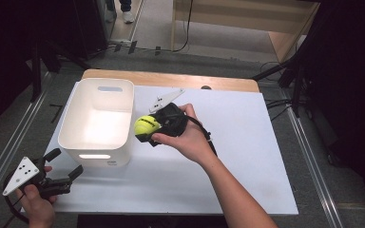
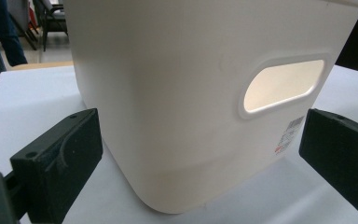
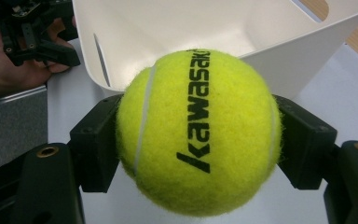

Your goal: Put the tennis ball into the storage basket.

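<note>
My right tool (image 1: 145, 129) is clenched on the yellow tennis ball (image 1: 147, 125), one black pad pressed to each side of it, and I hold it just beside the white bin (image 1: 75, 124), at the bin's right wall and about level with its rim. In the right gripper view the ball (image 3: 198, 133) sits between the pads with its black lettering facing the camera, and the bin's open top (image 3: 307, 35) lies right behind it; the ball is outside the bin, not in it. Whether the ball brushes the bin's wall I cannot quite tell from above.

My left tool (image 1: 69, 172) is released, its jaws spread wide with nothing between the pads. It rests near the bin's near left corner, low over the white bench (image 1: 247, 156). In the left gripper view the bin's wall (image 2: 177, 93) with its oval handle slot fills the gap ahead, and the pads (image 2: 58, 163) stand to either side of that corner without touching it.

The bin stands upright on the bench, and its inside looks bare.
</note>
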`<state>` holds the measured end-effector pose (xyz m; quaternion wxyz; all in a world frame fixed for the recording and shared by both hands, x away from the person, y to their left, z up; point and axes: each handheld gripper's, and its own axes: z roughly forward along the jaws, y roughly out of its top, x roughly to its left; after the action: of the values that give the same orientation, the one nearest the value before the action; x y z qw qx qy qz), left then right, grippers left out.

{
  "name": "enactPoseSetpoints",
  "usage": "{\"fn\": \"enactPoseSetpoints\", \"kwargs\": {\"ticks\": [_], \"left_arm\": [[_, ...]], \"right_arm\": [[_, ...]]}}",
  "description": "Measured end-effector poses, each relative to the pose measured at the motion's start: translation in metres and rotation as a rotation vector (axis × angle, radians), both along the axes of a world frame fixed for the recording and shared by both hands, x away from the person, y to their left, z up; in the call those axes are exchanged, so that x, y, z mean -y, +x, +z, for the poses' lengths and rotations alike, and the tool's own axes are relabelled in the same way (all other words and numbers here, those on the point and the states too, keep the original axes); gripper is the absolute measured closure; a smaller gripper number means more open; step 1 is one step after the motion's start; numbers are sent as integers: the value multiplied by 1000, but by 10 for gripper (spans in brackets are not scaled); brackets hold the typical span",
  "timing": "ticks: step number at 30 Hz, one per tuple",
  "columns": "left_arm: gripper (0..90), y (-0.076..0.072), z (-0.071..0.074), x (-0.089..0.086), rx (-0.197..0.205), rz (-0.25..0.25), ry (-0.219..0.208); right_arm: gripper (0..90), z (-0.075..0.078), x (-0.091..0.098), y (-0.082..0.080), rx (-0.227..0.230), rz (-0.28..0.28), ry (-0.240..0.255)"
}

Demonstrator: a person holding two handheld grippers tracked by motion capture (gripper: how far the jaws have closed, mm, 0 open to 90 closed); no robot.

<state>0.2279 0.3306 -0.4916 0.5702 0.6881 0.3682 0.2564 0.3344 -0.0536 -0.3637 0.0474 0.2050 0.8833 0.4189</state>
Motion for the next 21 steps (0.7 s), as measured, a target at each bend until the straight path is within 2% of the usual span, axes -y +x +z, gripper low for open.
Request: {"fn": "enactPoseSetpoints", "kwargs": {"ticks": [21], "left_arm": [[0, 0, 0, 0, 1, -1, -3]], "right_arm": [[242, 9, -15, 5, 1, 25, 1]]}}
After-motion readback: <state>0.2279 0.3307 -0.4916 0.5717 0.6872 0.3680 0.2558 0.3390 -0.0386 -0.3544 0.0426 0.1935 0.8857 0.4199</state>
